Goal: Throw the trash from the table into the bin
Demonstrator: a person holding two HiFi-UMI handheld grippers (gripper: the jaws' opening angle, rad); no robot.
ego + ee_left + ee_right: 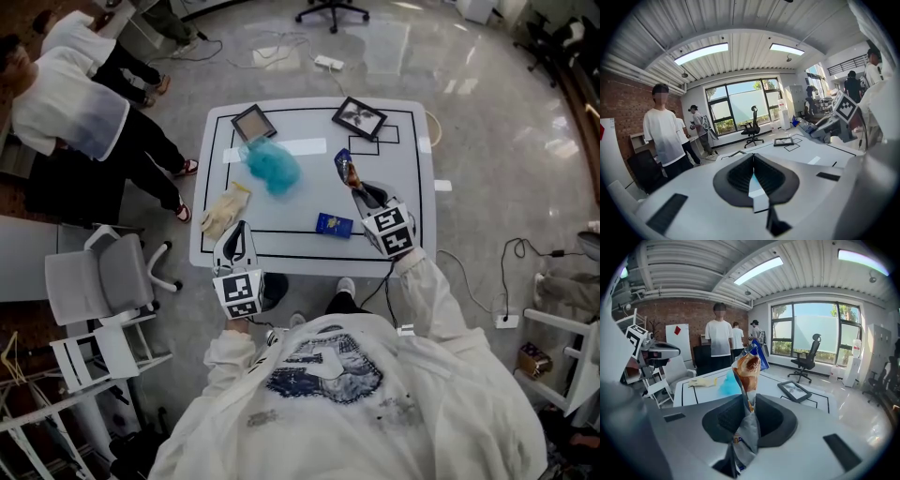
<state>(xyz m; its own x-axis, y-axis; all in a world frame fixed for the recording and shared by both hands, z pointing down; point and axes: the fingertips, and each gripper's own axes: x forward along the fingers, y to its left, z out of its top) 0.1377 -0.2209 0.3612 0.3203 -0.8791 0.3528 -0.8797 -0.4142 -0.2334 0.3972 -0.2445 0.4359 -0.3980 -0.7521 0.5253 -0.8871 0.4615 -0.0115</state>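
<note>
Right gripper view: right gripper (749, 399) is clamped on a snack wrapper (747, 369), w/ the crumpled lower end pinched between the jaws. The rest stands straight out past the tips, so its long axis runs along the jaws' own line, away from the person. It looks clear of the table (309, 246), over the near-right part.

No bin can be made out for sure in any view, so which way the wrapper has to travel can't be told. That's prob. the thing the next move hangs on.

Left gripper (753, 174) has its jaws closed w/ nothing between them, at the table's near-left edge.

Other trash is on the top:
- blue packet (334, 225), flat, between the two grippers and nearer the right one
- yellowish glove (225, 208), just beyond the left gripper
- teal bag (272, 167), further in toward the middle

As the left gripper is free, the glove is likely its easiest pick.
</note>
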